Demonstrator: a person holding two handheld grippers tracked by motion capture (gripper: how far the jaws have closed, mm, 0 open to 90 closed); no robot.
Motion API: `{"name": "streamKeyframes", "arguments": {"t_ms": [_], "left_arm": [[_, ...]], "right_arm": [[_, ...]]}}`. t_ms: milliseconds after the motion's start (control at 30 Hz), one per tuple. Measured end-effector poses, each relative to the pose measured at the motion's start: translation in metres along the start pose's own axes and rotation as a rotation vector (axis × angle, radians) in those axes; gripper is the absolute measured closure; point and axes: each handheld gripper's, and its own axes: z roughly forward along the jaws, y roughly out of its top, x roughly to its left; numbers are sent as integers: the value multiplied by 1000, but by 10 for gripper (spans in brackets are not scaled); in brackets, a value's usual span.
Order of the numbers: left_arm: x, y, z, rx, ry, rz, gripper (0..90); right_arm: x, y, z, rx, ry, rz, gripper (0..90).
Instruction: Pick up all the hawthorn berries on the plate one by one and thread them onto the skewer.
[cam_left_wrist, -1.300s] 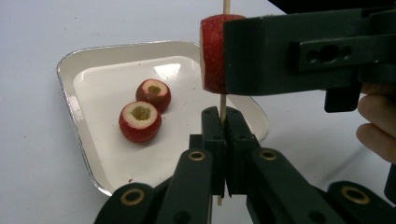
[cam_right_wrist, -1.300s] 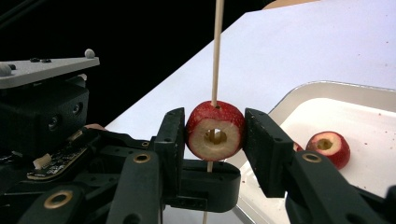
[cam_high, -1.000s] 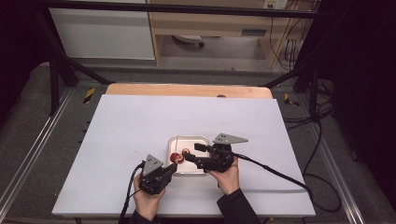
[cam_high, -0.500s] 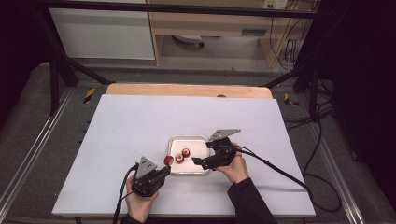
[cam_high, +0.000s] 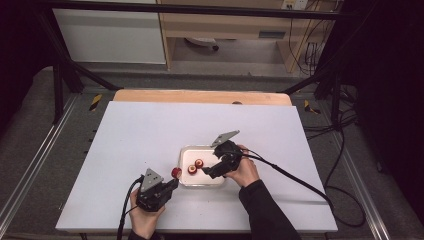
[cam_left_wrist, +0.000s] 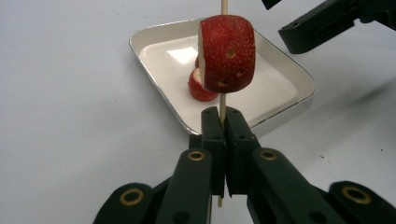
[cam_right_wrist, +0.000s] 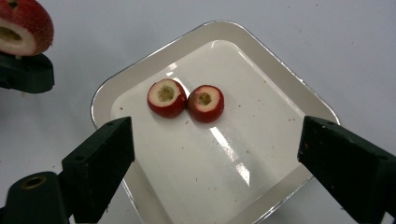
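White table (cam_high: 150, 130) is seen under a dark-framed rig, and on it, just ahead of the left tool (cam_left_wrist: 222, 122), a thin wooden skewer (cam_left_wrist: 223, 103) is held upright with one red fruit piece (cam_left_wrist: 227, 52) threaded on it, above the near rim of a shallow white tray (cam_right_wrist: 285, 74). A second ago both tools were crowded together over the tray; since then the left tool (cam_high: 170, 186) has been drawn back to the tray's near corner with the fruit on the stick, which suggests that one threading is done. The left tool's jaws are pressed tight on the skewer. The right tool (cam_right_wrist: 215, 154) has just been opened wide and nothing is held in it; two more cored fruit pieces (cam_right_wrist: 186, 99) lie touching each other in the tray, ahead of and between its jaws, probably next to be picked.
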Motion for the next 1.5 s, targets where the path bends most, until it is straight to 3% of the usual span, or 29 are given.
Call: {"name": "streamKeyframes", "arguments": {"t_ms": [367, 700, 1300, 1500], "left_arm": [[3, -2, -1, -1, -5, -11, 883], [6, -3, -3, 5, -5, -9, 883], [6, -4, -2, 10, -11, -13, 883], [7, -5, -1, 8, -11, -17, 883]], "right_arm": [[2, 25, 22, 74, -11, -21, 241], [-1, 35, 41, 171, -10, -22, 411], [-6, 33, 58, 220, 27, 31, 514], [-6, 32, 62, 230, 34, 96, 544]]}}
